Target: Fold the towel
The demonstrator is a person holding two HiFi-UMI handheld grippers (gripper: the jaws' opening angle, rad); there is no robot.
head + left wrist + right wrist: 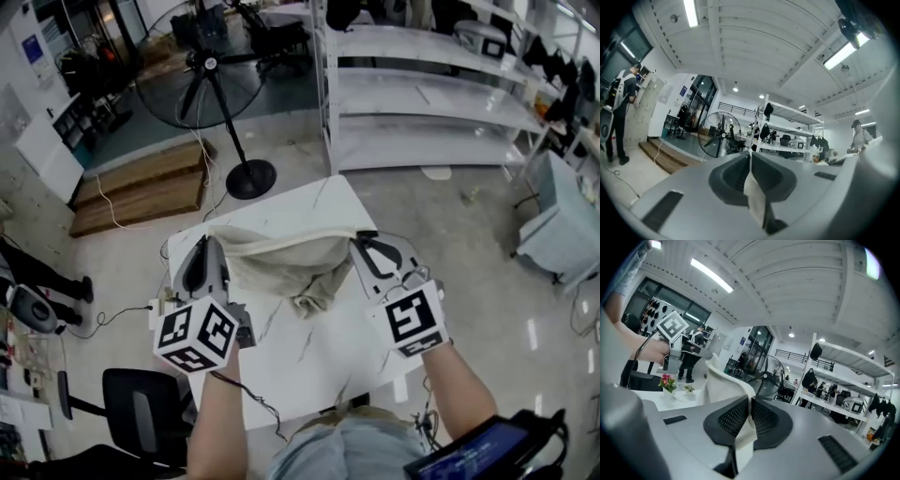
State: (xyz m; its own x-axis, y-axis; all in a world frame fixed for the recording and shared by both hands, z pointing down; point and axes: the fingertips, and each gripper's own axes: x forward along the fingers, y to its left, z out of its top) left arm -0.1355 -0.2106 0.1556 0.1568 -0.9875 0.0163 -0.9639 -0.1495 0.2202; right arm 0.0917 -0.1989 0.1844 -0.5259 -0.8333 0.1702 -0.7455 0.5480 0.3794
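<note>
A cream towel (pixel 281 255) hangs in the air over the white marble table (pixel 319 352), its top edge stretched between my two grippers and its lower part sagging to the tabletop. My left gripper (pixel 208 248) is shut on the towel's left corner. In the left gripper view a strip of the towel (pixel 754 194) runs between the closed jaws of the left gripper (pixel 750 157). My right gripper (pixel 362 244) is shut on the right corner. In the right gripper view the towel (pixel 724 385) rises leftward out of the closed right gripper (pixel 750 404).
A standing fan (pixel 220 75) and wooden platforms (pixel 141 192) lie beyond the table. White shelving (pixel 422 94) stands at the back right. An office chair (pixel 141 412) is at the near left. A cable (pixel 253 398) trails over the table's near edge. A small flower pot (pixel 668 383) shows at the left.
</note>
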